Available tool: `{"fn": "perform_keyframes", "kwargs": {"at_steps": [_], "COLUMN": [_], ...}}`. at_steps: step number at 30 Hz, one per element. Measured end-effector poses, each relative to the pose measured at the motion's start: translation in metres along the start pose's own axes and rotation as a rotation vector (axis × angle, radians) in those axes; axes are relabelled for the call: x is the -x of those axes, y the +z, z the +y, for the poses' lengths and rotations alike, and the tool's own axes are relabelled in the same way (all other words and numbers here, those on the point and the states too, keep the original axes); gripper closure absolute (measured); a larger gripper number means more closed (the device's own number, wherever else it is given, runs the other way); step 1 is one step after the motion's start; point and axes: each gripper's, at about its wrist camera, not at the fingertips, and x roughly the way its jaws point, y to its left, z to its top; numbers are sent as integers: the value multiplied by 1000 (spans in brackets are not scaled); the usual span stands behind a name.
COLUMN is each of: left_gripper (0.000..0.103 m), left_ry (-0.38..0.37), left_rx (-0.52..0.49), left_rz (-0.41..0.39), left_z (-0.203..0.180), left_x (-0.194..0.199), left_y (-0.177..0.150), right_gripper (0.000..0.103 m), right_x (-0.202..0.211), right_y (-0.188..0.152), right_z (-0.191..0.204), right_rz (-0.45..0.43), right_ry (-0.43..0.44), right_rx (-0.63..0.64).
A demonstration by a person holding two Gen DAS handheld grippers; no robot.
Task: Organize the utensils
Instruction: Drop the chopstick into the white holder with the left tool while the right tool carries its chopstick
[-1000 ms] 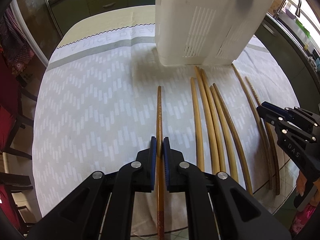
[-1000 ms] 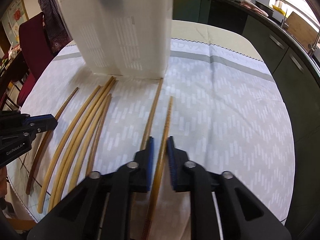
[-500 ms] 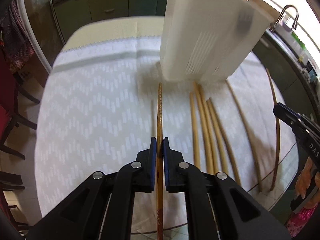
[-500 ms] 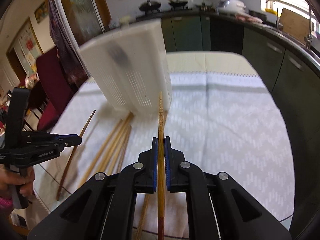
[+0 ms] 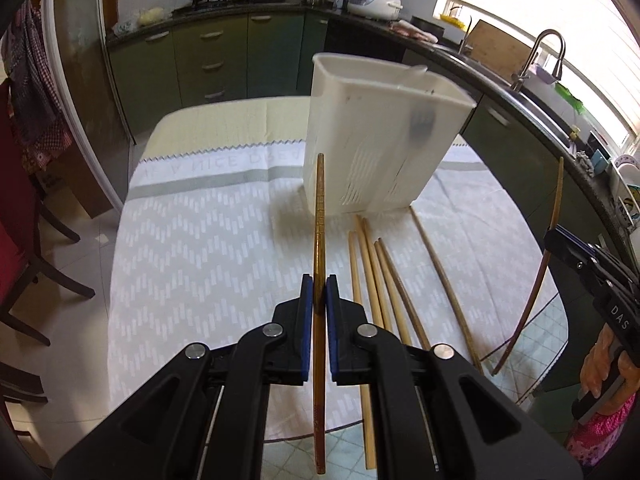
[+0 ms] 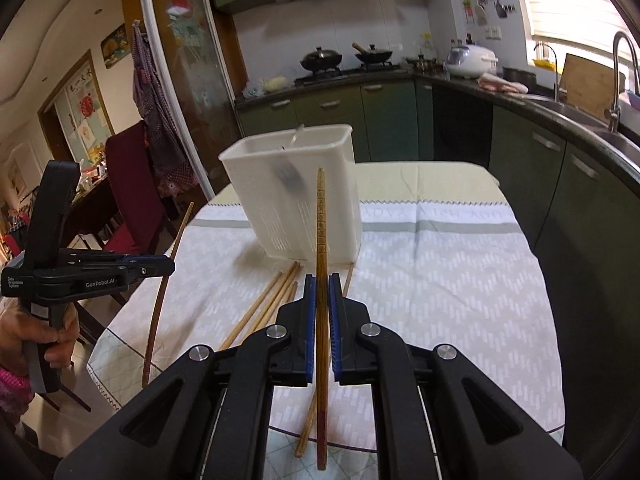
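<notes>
My left gripper (image 5: 315, 282) is shut on a brown chopstick (image 5: 319, 216) and holds it above the table, tip pointing at the white utensil holder (image 5: 380, 140). My right gripper (image 6: 319, 284) is shut on another brown chopstick (image 6: 320, 216), also lifted and pointing at the holder (image 6: 296, 184). Several chopsticks (image 5: 376, 272) lie on the tablecloth in front of the holder. Each gripper shows in the other's view, the right one (image 5: 560, 240) and the left one (image 6: 164, 266), each with its stick.
The round table has a white patterned cloth (image 5: 200, 248). Dark red chairs (image 6: 128, 168) stand at its left side. Green kitchen cabinets (image 5: 240, 56) and a counter with a sink (image 5: 536, 80) curve behind and to the right.
Both grippers have lifted their chopsticks off the table and risen; the right gripper closed on its stick first. The holder's open top has come into view.
</notes>
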Motion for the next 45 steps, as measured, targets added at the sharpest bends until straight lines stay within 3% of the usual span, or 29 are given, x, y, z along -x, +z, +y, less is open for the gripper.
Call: {"fn": "perform_keyframes", "kwargs": {"at_steps": [8,12,19,25,32,39,40,43,45], "left_gripper": [96,96,96,96,96,95,93,66,60], "left_ry": [-30,-51,-81,-32,-26,-9,-14,-12,-8], "left_rx": [-19,-22,8,-40,-29,-30,-28,-32,-37], "left_rz": [-96,-203,-490,-738,-758,-653,-637,-619,-617], "left_z": [-9,-15,-30,-51,-58,-49,-48,-45,-44], "left_x": [37,62,92,79,34,-1,-3,-3,0], "left_y": [20,54,130,166,173,150,148,140,133], "right_gripper": [96,96,96,96,96,96,96,96,96], "right_x": [15,20,26,28,34,43,44,48,49], "right_y": [9,14,17,15,18,38,44,68,89], "right_z": [1,5,5,-2,-8,-1,2,8,12], "right_rz": [-35,-47,-57,-60,-76,-123,-136,-178,-214], "right_ry": [5,18,21,21,22,36,39,55,61], "right_rx": [-3,3,-2,-17,-28,-14,-11,-9,-14]}}
